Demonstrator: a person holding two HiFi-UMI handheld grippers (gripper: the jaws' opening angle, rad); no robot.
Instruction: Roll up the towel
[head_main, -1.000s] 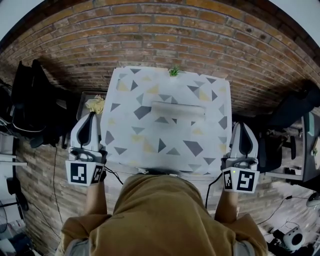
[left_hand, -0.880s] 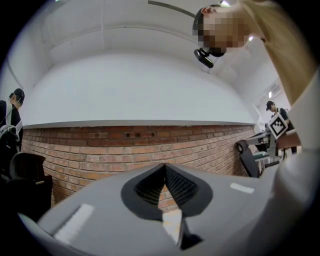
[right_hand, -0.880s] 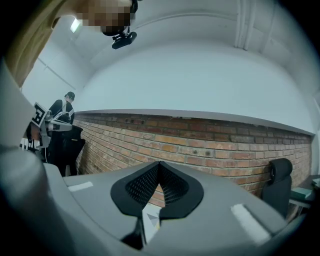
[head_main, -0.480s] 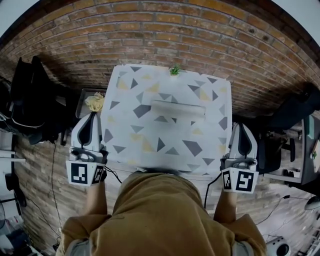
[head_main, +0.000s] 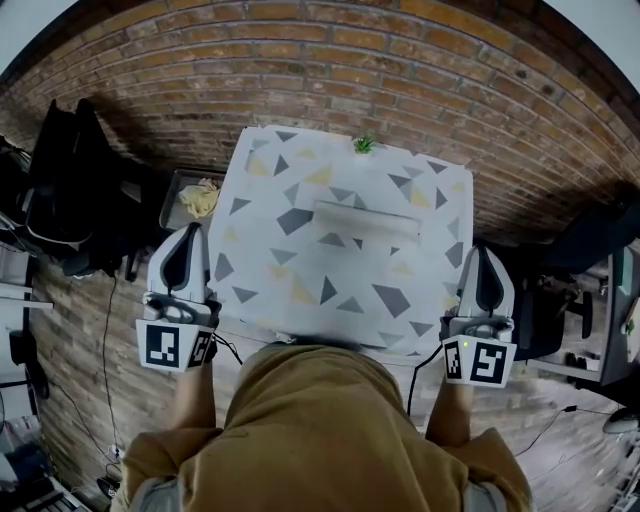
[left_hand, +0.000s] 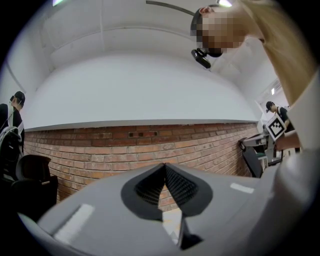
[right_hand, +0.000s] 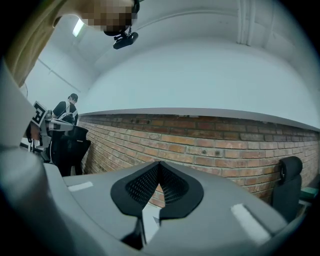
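The towel (head_main: 365, 218) lies towards the far edge of the table (head_main: 270, 290). The left claw (head_main: 187, 232) and right claw (head_main: 486, 250) are closed, empty.

A table (head_main: 262, 322) is covered by a pale tablecloth (head_main: 300, 262) printed with grey and yellow triangles. On the cloth, a pale folded towel (head_main: 366, 220) lies near the middle and a small green plant (head_main: 364, 144) stands at the far edge.

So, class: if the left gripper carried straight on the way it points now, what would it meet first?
Probably the brick wall: the left gripper, jaws shut, aims at it beside the table. Depth is unclear; the tray may sit below that line.
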